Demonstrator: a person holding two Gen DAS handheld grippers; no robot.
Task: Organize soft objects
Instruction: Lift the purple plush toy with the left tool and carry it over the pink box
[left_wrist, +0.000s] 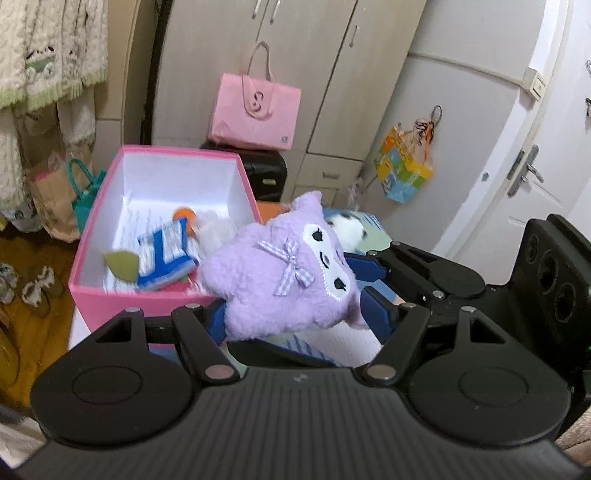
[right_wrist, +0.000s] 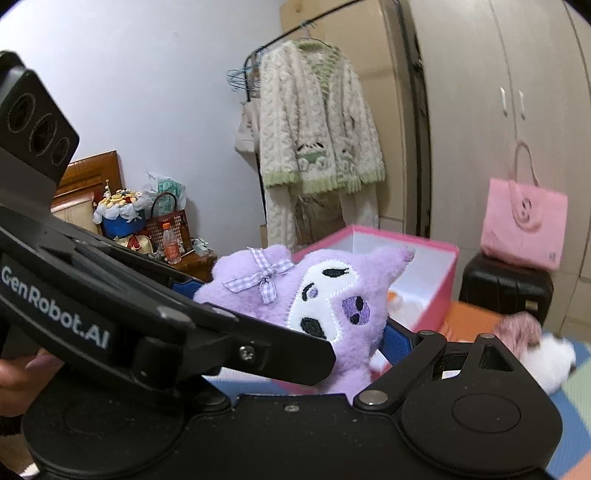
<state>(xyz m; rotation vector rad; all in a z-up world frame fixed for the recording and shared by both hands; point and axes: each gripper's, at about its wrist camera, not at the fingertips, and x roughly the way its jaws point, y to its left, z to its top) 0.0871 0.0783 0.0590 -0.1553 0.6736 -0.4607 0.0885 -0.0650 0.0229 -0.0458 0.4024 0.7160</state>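
A purple plush toy (left_wrist: 284, 273) with a white embroidered face and a checked lilac bow hangs in mid-air between two hand-held grippers, just in front of an open pink box (left_wrist: 110, 291) that appears to be its destination. The left gripper (left_wrist: 295, 314) has its jaws pinching the toy's lower body, the blue pads (left_wrist: 216, 321) sunk into the fleece on either side, while the right gripper (right_wrist: 291, 306) clamps the same toy from the other flank, one blue pad (right_wrist: 397, 345) visible against the plush beside the face. Two grips on one small, floppy toy likely keep it from sagging or twisting as it is carried. The box stands with its white interior facing up and already holds a blue-and-white striped cloth item (left_wrist: 166, 258), a green leaf-shaped piece (left_wrist: 122, 264) and something orange (left_wrist: 184, 216) toward its far wall, which suggests sorting is under way. The toy sits at the box's near right corner, above rim height, not yet over the opening. A white plush (right_wrist: 550, 362) lies on the patterned bedding (right_wrist: 576, 387) to the right, apparently awaiting its turn. A pink tote bag (left_wrist: 255, 110) rests on a black case (left_wrist: 266, 171) beyond, against the wardrobe. Fingers (right_wrist: 22, 373) of a person's hand show at the left edge of the right wrist view.
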